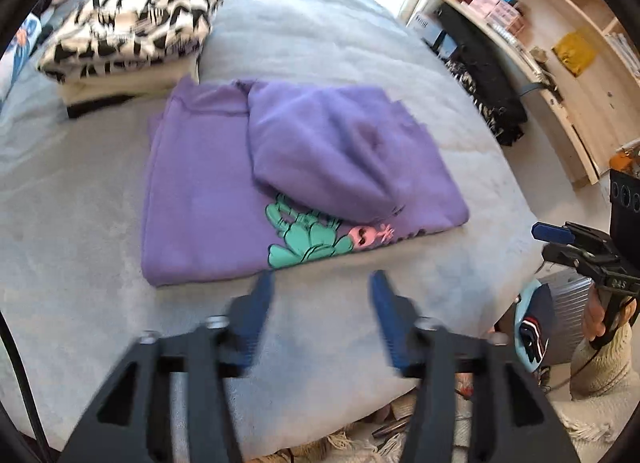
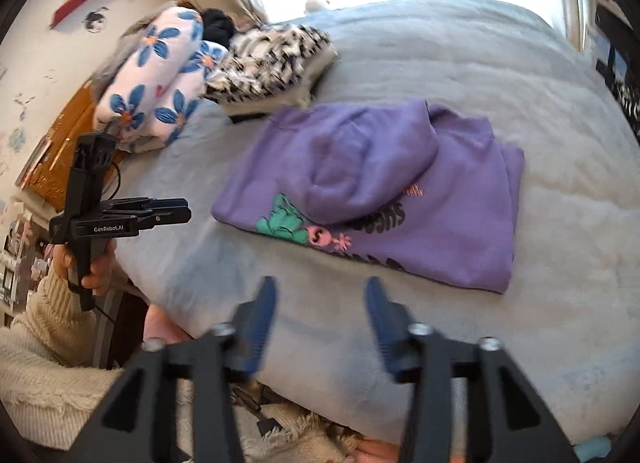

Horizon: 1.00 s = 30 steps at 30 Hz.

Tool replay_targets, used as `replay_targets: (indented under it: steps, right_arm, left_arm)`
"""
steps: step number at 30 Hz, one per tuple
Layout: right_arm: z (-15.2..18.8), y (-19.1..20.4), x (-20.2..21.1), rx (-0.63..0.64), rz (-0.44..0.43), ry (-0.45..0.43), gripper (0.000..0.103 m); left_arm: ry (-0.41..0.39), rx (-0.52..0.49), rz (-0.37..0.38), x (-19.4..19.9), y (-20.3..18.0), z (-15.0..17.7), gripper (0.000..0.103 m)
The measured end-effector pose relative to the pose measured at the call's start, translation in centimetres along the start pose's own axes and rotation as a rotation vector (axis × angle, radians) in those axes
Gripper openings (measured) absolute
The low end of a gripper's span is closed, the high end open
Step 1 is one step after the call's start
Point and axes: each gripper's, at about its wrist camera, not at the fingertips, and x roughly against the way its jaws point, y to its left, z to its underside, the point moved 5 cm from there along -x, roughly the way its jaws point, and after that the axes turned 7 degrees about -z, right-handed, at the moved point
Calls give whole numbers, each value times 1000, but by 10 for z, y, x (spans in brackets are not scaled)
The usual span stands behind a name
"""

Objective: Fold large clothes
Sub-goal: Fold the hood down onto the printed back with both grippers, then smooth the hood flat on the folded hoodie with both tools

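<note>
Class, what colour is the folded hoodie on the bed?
Purple hoodie, with a green and pink print; clearest in the right wrist view.

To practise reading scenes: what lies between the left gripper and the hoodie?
Only bare grey blanket separates the left gripper from the hoodie, in the left wrist view.

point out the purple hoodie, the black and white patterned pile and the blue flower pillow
purple hoodie (image 1: 200, 199), left wrist view, on the flat folded body left of the hood
black and white patterned pile (image 1: 128, 27), left wrist view, on its top surface
blue flower pillow (image 2: 156, 75), right wrist view, on its middle
</note>
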Motion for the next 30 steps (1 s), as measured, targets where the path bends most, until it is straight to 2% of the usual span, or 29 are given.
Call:
replay_targets:
  steps: [2, 4, 7, 11, 15, 19, 22, 24, 25, 26, 28, 30]
  right_arm:
    - [-3, 2, 0, 15, 2, -40, 64]
    - [-8, -5, -14, -2, 6, -51, 64]
    - [-16, -31, -53, -108, -13, -34, 64]
    - [-25, -62, -96, -255, -119, -55, 64]
    - [-34, -86, -125, -381, -200, -83, 64]
    - [-43, -94, -142, -407, -253, -89, 64]
    - [-47, -95, -158, -416, -262, -80, 63]
    - [-45, -96, -168, -414, -258, -72, 42]
    - [-45, -93, -174, -393, -254, -57, 8]
    - [-44, -90, -176, -374, -230, -51, 8]
    - [-43, -81, -167, -287, -164, -88, 7]
    - [-40, -72, -157, -206, -107, -115, 7]
  left_arm:
    - [-30, 7, 6, 3, -4, -5, 66]
    - [-21, 24, 31, -9, -6, -13, 66]
    - [22, 83, 108, -46, 0, -24, 66]
    - [71, 198, 200, -101, 20, -36, 66]
    - [76, 272, 235, -137, 34, -45, 64]
    - [56, 320, 333, -158, 33, -53, 64]
    - [44, 334, 339, -170, 29, -56, 61]
    - [56, 344, 320, -180, 27, -54, 27]
    - [72, 354, 300, -184, 26, -52, 17]
    - [68, 367, 287, -184, 26, -51, 12]
    - [22, 371, 261, -174, 22, -47, 11]
    - [-28, 313, 201, -162, 12, -41, 11]
